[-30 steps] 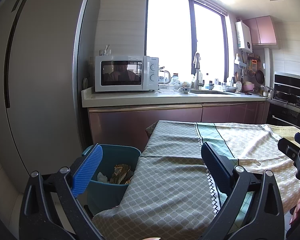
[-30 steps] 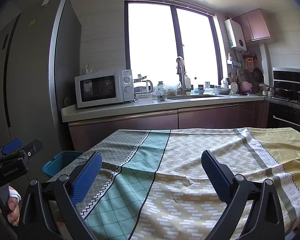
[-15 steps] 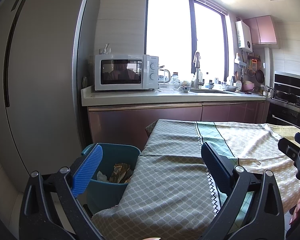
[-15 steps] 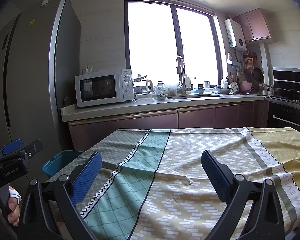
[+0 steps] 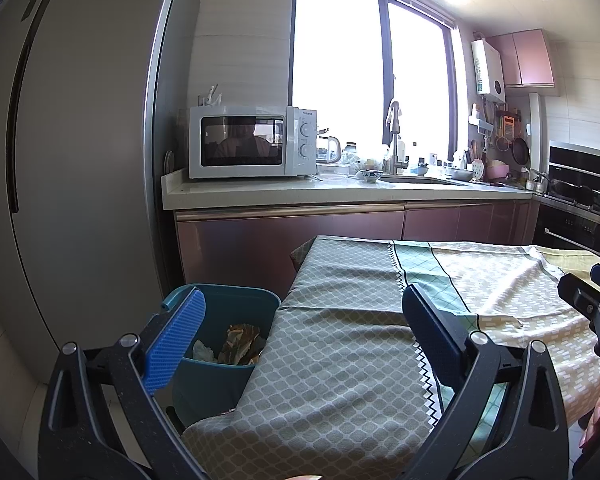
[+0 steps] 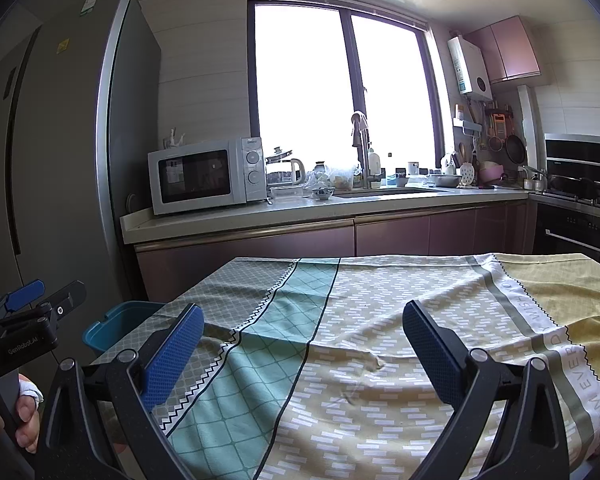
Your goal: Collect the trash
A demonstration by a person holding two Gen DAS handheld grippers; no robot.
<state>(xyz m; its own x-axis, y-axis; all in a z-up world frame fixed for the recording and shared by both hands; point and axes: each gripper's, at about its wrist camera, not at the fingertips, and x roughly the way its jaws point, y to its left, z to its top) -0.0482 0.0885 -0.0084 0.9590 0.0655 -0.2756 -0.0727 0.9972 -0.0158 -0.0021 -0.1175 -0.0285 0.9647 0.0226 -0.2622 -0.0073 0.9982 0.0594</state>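
The left claw [image 5: 302, 338] hangs with its two blue-padded fingers [image 5: 174, 344] spread wide and nothing between them, above the near corner of a desk covered by a patterned cloth in grey, green, cream and yellow bands [image 5: 340, 360]. Just beside that corner, on the floor at the desk's left end, stands a teal plastic bin [image 5: 224, 300], and inside it lie crumpled pieces of trash, a brownish wrapper and a pale scrap [image 5: 236, 346]. The right claw [image 6: 300, 354] is likewise wide open and empty, held over the cream and green part of the cloth, whose surface shows only a few small wrinkles. In the right wrist view the bin's rim [image 6: 120, 326] peeks out past the desk's far left corner, and a hand [image 6: 26, 416] grips the black handle of the other tool at the left edge. Behind the desk runs a pale kitchen counter [image 6: 300, 212] carrying a white microwave oven [image 6: 206, 176], beside a tall grey refrigerator [image 5: 80, 140].
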